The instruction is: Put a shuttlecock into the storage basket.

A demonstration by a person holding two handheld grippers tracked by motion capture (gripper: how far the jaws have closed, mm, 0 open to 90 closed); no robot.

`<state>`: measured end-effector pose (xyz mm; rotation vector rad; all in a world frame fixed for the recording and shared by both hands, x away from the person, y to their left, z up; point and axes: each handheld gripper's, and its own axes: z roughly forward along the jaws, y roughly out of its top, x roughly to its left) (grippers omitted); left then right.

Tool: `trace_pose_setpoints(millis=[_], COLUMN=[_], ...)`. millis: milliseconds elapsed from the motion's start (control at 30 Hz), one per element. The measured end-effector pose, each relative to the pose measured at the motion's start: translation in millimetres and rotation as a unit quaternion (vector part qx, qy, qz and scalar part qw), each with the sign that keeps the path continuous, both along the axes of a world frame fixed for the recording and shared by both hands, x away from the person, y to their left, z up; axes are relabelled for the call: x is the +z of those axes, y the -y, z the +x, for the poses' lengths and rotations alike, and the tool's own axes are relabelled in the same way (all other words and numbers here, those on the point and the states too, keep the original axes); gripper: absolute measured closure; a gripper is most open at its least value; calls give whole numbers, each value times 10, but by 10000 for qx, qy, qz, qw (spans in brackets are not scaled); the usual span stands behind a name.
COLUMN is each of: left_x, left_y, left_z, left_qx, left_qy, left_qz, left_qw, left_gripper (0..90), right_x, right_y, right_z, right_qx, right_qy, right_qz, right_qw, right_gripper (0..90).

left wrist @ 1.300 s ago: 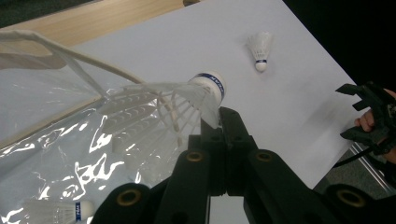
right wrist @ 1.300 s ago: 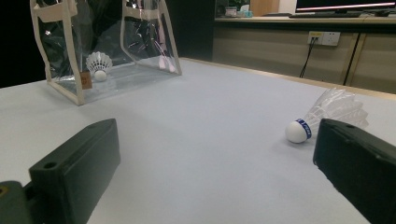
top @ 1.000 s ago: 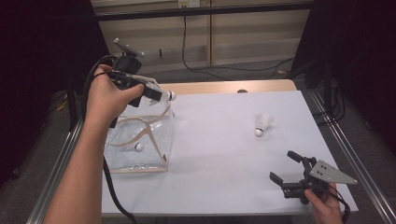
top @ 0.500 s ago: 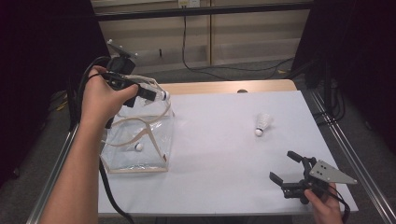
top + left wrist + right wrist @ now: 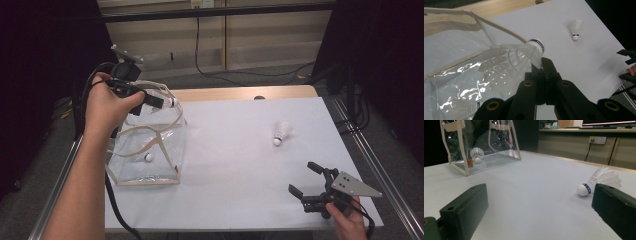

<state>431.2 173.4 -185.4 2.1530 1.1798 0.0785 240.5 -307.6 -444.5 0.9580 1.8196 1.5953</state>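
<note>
Lifting higher | left gripper [image 5: 159, 102] pinches shuttlecock [image 5: 522, 53] over clear bag [image 5: 150, 150] | right gripper [image 5: 306, 181] wide | drop comes next

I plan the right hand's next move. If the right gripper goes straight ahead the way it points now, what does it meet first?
Between the open jaws of the right gripper lies bare white table. The loose shuttlecock sits just right of that line; the clear bag is far left. Probably free, though depth is uncertain.

occluded: bag [image 5: 454, 75] cut by frame edge | shuttlecock [image 5: 599, 182] feathers (partly) behind right tongs [image 5: 539, 212]
</note>
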Motion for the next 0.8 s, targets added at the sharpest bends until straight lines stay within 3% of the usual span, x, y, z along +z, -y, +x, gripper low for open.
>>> trace_pose_setpoints(millis=[800], left_x=[-77], left_y=[-92], left_z=[63], left_qx=[185], left_qy=[45], left_qz=[-81], left_qw=[9998], left_gripper=[897], right_x=[1], right_y=[0], right_z=[0], right_qx=[4], right_qy=[3], right_qz=[-4], right_qw=[10000], right_gripper=[3])
